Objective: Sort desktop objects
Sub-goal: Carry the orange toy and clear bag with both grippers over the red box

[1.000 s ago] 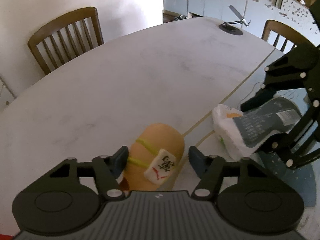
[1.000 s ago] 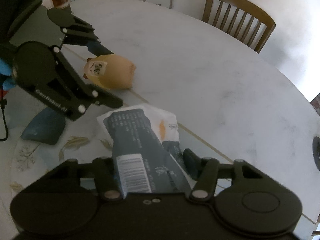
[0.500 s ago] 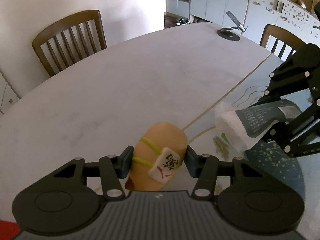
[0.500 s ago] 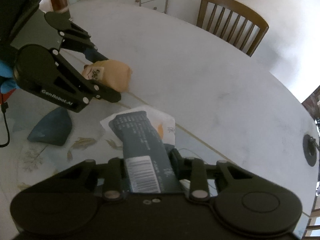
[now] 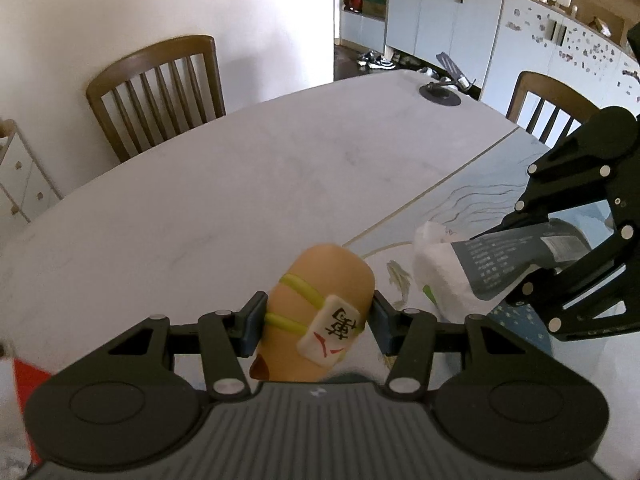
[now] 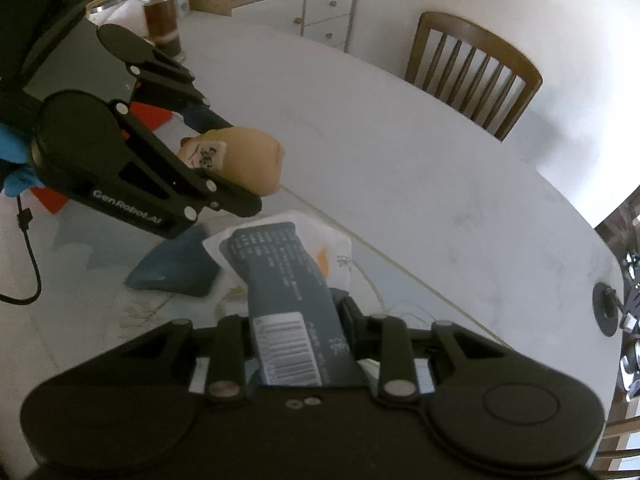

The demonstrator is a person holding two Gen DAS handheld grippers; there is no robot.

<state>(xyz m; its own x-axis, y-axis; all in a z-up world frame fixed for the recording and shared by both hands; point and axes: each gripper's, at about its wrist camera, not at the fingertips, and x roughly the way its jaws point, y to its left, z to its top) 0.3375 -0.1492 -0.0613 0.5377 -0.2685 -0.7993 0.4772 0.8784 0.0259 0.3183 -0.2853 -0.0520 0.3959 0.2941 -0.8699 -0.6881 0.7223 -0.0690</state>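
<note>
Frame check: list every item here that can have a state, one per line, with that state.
Left gripper: shut on the plush toy.
Plush toy: held, lifted off the table.
Right gripper: shut on the tissue pack.
Tissue pack: held by its barcode end, far end sticking out ahead.
Blue pouch: lying flat on the table, untouched.
Jar: upright, capped, holding dark contents.

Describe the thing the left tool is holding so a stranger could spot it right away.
Start at the big white table; at its near edge the left tool grips a tan plush toy. Unlike the grey-and-white packet beside it, it wears green straps and a white mahjong tile.
</note>
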